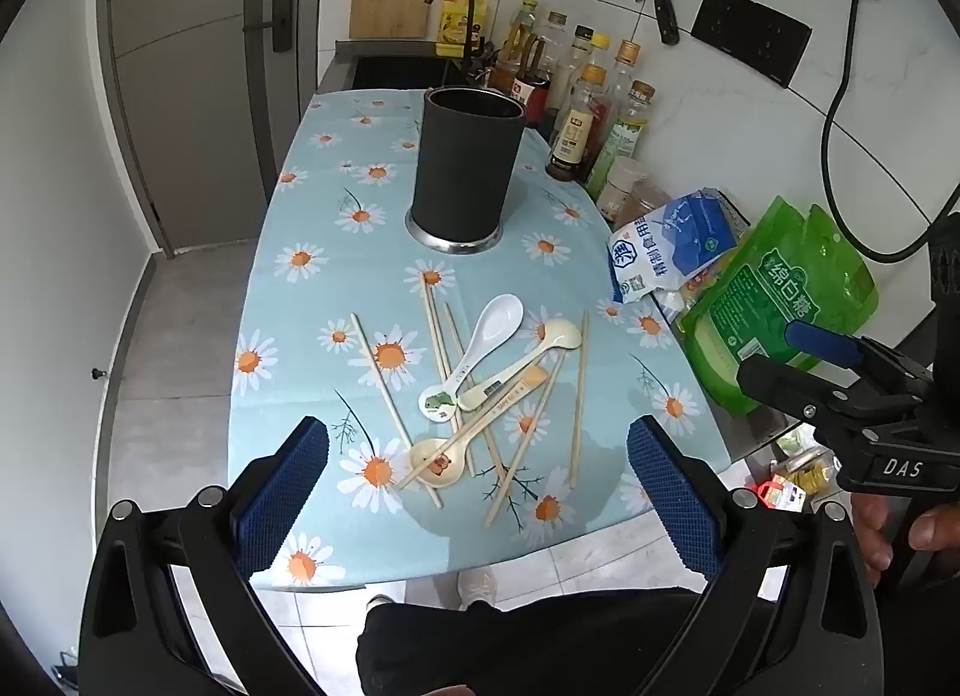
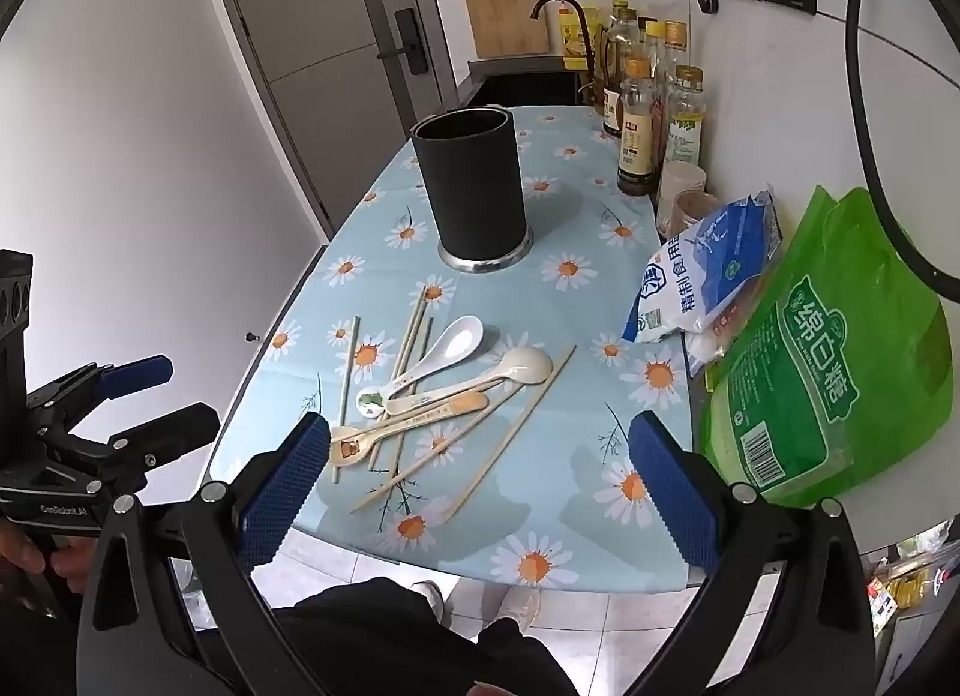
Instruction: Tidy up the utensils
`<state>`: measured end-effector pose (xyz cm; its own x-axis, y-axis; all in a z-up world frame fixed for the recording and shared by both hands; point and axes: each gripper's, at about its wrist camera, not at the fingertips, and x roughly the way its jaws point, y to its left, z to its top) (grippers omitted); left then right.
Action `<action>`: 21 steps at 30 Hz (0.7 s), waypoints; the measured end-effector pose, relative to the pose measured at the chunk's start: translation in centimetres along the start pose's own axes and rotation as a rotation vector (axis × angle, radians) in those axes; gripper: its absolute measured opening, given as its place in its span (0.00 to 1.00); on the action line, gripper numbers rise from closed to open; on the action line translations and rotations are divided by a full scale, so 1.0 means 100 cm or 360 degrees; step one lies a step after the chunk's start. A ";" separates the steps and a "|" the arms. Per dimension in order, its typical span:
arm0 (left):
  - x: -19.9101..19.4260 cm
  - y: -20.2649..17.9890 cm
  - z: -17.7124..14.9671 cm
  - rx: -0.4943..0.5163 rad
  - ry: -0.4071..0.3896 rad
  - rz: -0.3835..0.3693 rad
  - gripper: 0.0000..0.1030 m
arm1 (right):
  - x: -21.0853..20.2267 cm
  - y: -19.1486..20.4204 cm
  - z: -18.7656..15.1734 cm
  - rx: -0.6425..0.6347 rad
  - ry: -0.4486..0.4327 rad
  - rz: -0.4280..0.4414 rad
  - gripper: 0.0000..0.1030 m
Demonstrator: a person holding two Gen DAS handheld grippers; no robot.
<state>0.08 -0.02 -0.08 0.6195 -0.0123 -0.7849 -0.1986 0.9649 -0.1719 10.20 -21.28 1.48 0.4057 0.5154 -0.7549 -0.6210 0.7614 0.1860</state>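
Note:
A black cylindrical utensil holder (image 1: 465, 168) (image 2: 474, 192) stands upright and empty-looking on the daisy tablecloth. In front of it lies a loose pile: a white spoon (image 1: 480, 348) (image 2: 432, 357), a cream spoon (image 1: 528, 357) (image 2: 480, 381), a third spoon with a brown picture (image 1: 444, 456) (image 2: 360, 444), and several wooden chopsticks (image 1: 579, 396) (image 2: 510, 432). My left gripper (image 1: 480, 492) is open and empty, hovering above the table's near edge before the pile. My right gripper (image 2: 480, 486) is open and empty, also at the near edge, right of the left one.
A blue-and-white salt bag (image 1: 672, 252) (image 2: 708, 276) and a green sugar bag (image 1: 774, 300) (image 2: 828, 372) lie at the table's right. Sauce bottles (image 1: 588, 114) (image 2: 648, 114) line the wall behind. A sink with faucet (image 1: 456, 18) lies beyond the table.

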 end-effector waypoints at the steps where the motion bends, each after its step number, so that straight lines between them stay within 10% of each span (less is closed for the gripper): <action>1: 0.000 -0.001 0.000 0.0005 0.0000 0.0000 0.94 | 0.000 -0.001 0.000 0.0001 -0.0002 -0.0001 0.96; 21: 0.004 0.000 -0.006 0.0014 0.0014 0.0031 0.94 | 0.002 0.000 0.001 -0.0005 0.0018 0.0010 0.96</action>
<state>-0.17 -0.19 -0.72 0.6087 0.0039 -0.7934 -0.2035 0.9673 -0.1514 10.36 -21.10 1.38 0.3944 0.5155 -0.7608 -0.6255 0.7570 0.1887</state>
